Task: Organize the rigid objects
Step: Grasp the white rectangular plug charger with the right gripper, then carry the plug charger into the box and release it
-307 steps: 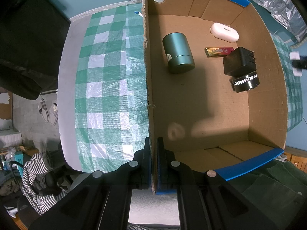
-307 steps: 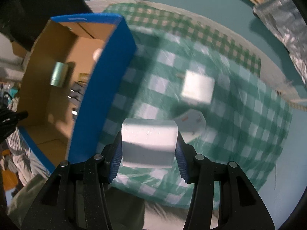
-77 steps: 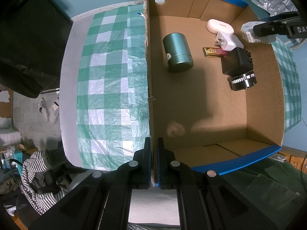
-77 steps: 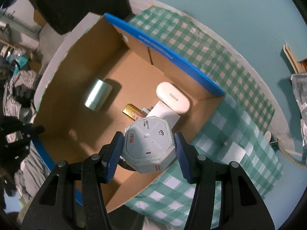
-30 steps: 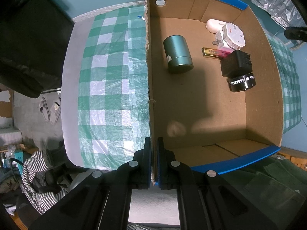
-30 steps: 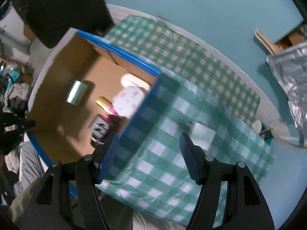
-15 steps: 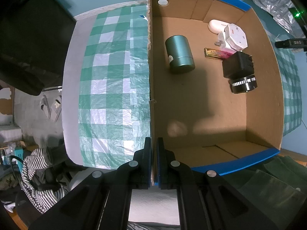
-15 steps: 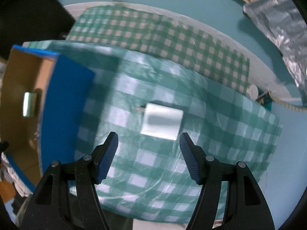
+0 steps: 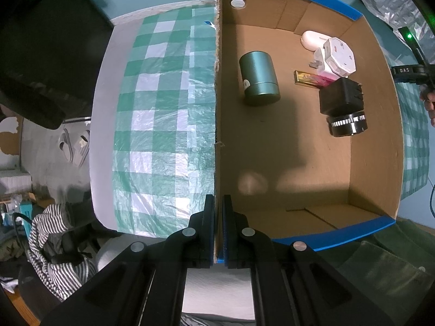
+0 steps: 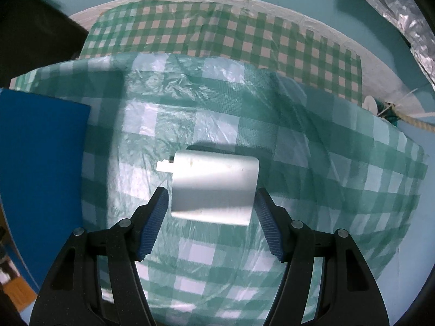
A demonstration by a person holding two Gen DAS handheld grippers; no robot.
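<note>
So the last loose piece, a silvery-white block (image 10: 214, 190) with a little plug stub sticking out of its left side, is lying flat on the green checked cloth (image 10: 326, 163), just right of the blue cardboard box (image 10: 40, 163). The right gripper (image 10: 212, 212) is hanging right over it with its blue-padded fingers (image 10: 153, 217) spread apart, one on each side of the block and not touching it as far as I can tell. Looks to me like it's lining up for a squeeze across the two flat sides, which makes sense since those are the parallel faces and the stub is out of the way.

Inside the box (image 9: 375, 54), everything is sitting toward the far end: a green metal canister (image 9: 258, 78) lying near the left wall, and over by the far right corner a white oval case (image 9: 311, 40), an octagonal white adapter (image 9: 339, 58), a flat gold-and-pink bar (image 9: 312, 77), a black cube charger (image 9: 341, 96) and a black ribbed ring (image 9: 348, 126) just nearer than it. The near half of the floor is bare, so I'm guessing there's plenty of room for the block.

The left gripper (image 9: 216, 231) is pinching the box's left wall between its closed-down fingers, probably just to keep the box from sliding while stuff gets dropped in.
</note>
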